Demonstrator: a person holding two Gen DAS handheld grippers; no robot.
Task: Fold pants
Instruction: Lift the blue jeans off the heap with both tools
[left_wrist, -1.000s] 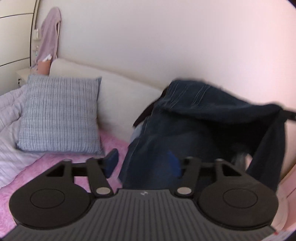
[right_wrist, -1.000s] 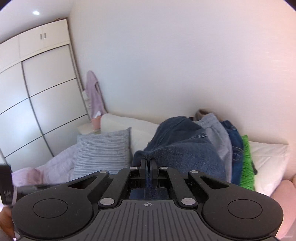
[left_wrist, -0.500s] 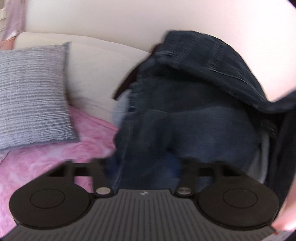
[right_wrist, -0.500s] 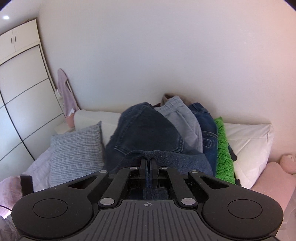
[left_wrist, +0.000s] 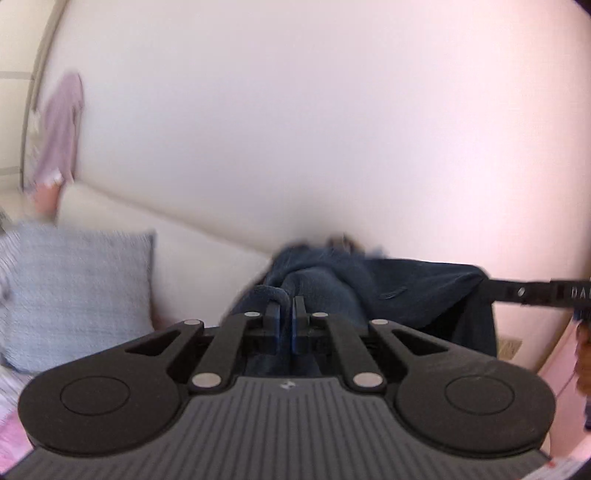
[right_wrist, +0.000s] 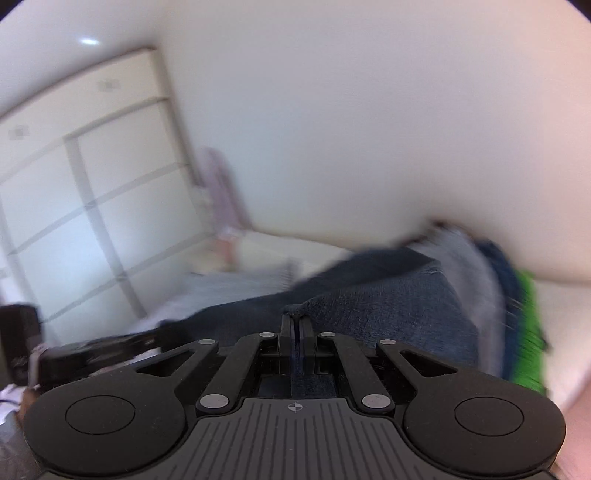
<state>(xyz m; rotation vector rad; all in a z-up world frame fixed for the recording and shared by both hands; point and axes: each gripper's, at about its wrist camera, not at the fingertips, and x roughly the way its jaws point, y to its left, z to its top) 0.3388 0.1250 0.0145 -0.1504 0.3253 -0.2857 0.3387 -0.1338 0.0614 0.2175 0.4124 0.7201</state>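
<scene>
could slip: left claw (left_wrist: 284, 314) pinched on only a rolled edge of the jeans (left_wrist: 402, 291), low centre of the left view, so the thick hem could work out under the hanging weight. same worry at the right claw (right_wrist: 295, 325), clamped shut on a thin fold of denim low in the middle of the right view. could also drag along the pile (right_wrist: 491, 280) at the right of that frame, grey, blue and green pieces packed just beside the jeans, if any cloth is caught among them. could twist, too, since the cloth between both claws sags and bunches rather than hanging flat; hard then to lay out square on the bed (left_wrist: 9, 421).

held up off the bed, stretched between the two claws, with the pillow (left_wrist: 81, 291) at the left edge of the left view.

hidden: everything below the claw bodies, so no telling how much leg hangs down or whether it clears the bed. unclear which part of the jeans each claw has, waistband or cuff. both views smeared, the right one worst: wardrobe (right_wrist: 92, 206) at the left and the pile only streaks. right claw seen in the left view only as a dark bar at the right edge.
</scene>
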